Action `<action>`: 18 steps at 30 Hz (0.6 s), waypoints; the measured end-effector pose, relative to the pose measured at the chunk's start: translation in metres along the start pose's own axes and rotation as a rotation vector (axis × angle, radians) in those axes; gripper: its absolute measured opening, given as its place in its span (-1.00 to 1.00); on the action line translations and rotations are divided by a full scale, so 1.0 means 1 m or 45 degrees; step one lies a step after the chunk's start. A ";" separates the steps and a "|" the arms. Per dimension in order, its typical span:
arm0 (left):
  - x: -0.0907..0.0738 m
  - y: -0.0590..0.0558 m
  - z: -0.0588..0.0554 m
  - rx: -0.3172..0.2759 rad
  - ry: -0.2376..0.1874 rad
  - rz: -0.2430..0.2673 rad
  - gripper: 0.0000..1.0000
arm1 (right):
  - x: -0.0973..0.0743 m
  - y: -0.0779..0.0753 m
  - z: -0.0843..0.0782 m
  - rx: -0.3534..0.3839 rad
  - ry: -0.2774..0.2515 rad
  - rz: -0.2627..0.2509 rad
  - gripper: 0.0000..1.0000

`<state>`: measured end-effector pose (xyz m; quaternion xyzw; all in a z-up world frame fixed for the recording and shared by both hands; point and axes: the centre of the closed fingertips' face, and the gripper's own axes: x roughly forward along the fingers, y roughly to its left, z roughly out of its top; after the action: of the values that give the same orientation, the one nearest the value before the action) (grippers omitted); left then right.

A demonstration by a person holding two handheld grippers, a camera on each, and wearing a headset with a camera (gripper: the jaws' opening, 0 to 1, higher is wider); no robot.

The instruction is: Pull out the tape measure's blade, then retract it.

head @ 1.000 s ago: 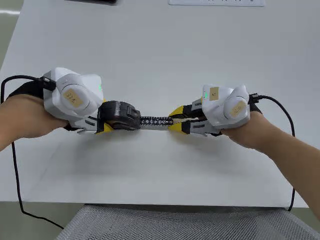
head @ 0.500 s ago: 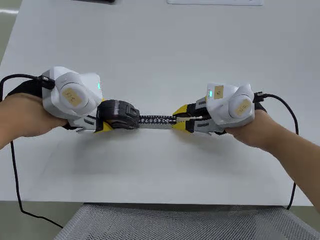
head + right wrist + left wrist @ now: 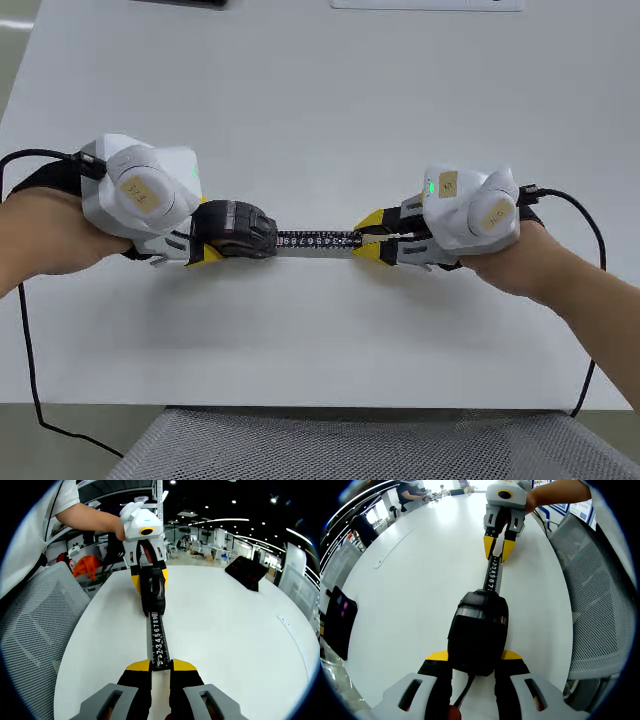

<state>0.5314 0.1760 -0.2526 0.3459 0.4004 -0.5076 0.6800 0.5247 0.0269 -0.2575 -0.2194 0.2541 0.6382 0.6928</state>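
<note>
The black tape measure (image 3: 235,229) sits just above the white table, held between the yellow-tipped jaws of my left gripper (image 3: 208,240), which is shut on its case (image 3: 478,632). Its black blade (image 3: 317,240) with white numbers runs rightward to my right gripper (image 3: 370,237), which is shut on the blade's end. In the right gripper view the blade (image 3: 157,640) stretches from my right gripper (image 3: 160,667) up to the case (image 3: 152,594). In the left gripper view the blade (image 3: 492,575) reaches the right gripper (image 3: 497,550).
The white table (image 3: 330,110) spreads wide behind both grippers. A mesh chair back (image 3: 340,445) lies at the near edge. Black cables (image 3: 30,330) trail from both grippers. A dark flat object (image 3: 245,571) rests far across the table.
My right gripper has moved to the right with the blade's end, so more of the blade shows outside the case. The left gripper and case have stayed nearly in place.
</note>
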 end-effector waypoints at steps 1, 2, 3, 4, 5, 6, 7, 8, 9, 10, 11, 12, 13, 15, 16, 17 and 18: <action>0.000 0.000 0.000 0.000 0.000 0.000 -0.46 | -0.001 0.000 -0.001 0.002 0.002 -0.001 -0.83; 0.000 0.000 0.000 0.000 0.001 0.000 -0.46 | -0.002 -0.001 -0.002 0.002 0.004 -0.002 -0.83; 0.000 0.000 0.000 0.000 0.001 0.000 -0.46 | -0.003 -0.001 -0.003 0.002 0.005 -0.003 -0.83; 0.000 0.000 0.000 0.000 0.001 0.000 -0.46 | -0.004 -0.002 -0.005 0.003 0.007 -0.004 -0.83; 0.000 0.000 0.000 0.000 0.002 0.000 -0.46 | -0.005 -0.002 -0.005 0.004 0.008 -0.006 -0.83; 0.000 0.000 0.000 0.001 0.001 0.000 -0.46 | -0.006 -0.002 -0.007 0.004 0.011 -0.007 -0.83; 0.000 0.000 0.000 0.001 0.001 0.000 -0.46 | -0.007 -0.002 -0.008 0.004 0.013 -0.009 -0.83; 0.000 0.000 0.000 0.001 0.001 0.000 -0.46 | -0.008 -0.003 -0.009 0.006 0.014 -0.010 -0.83; 0.000 0.000 0.000 0.000 0.001 -0.001 -0.46 | -0.009 -0.003 -0.010 0.005 0.018 -0.011 -0.83; 0.000 0.000 0.001 0.001 0.001 0.000 -0.46 | -0.010 -0.003 -0.011 0.005 0.020 -0.012 -0.83; 0.000 0.000 0.001 0.002 0.001 0.000 -0.46 | -0.011 -0.004 -0.012 0.007 0.021 -0.014 -0.83; 0.000 0.000 0.001 0.001 0.001 0.000 -0.46 | -0.012 -0.004 -0.013 0.006 0.024 -0.015 -0.83; 0.000 0.000 0.001 0.001 0.001 0.000 -0.46 | -0.012 -0.004 -0.013 0.006 0.026 -0.016 -0.83; 0.000 0.000 0.001 0.001 0.001 -0.001 -0.46 | -0.014 -0.004 -0.015 0.007 0.031 -0.017 -0.83; 0.000 0.000 0.001 0.001 0.001 -0.002 -0.46 | -0.015 -0.004 -0.016 0.007 0.035 -0.018 -0.83; 0.000 0.000 0.001 0.002 0.001 -0.002 -0.46 | -0.016 -0.004 -0.017 0.008 0.037 -0.019 -0.83; 0.000 0.000 0.001 0.002 0.002 -0.002 -0.46 | -0.016 -0.004 -0.017 0.009 0.038 -0.020 -0.83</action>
<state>0.5315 0.1748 -0.2525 0.3464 0.4007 -0.5083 0.6791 0.5265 0.0031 -0.2604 -0.2284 0.2647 0.6287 0.6947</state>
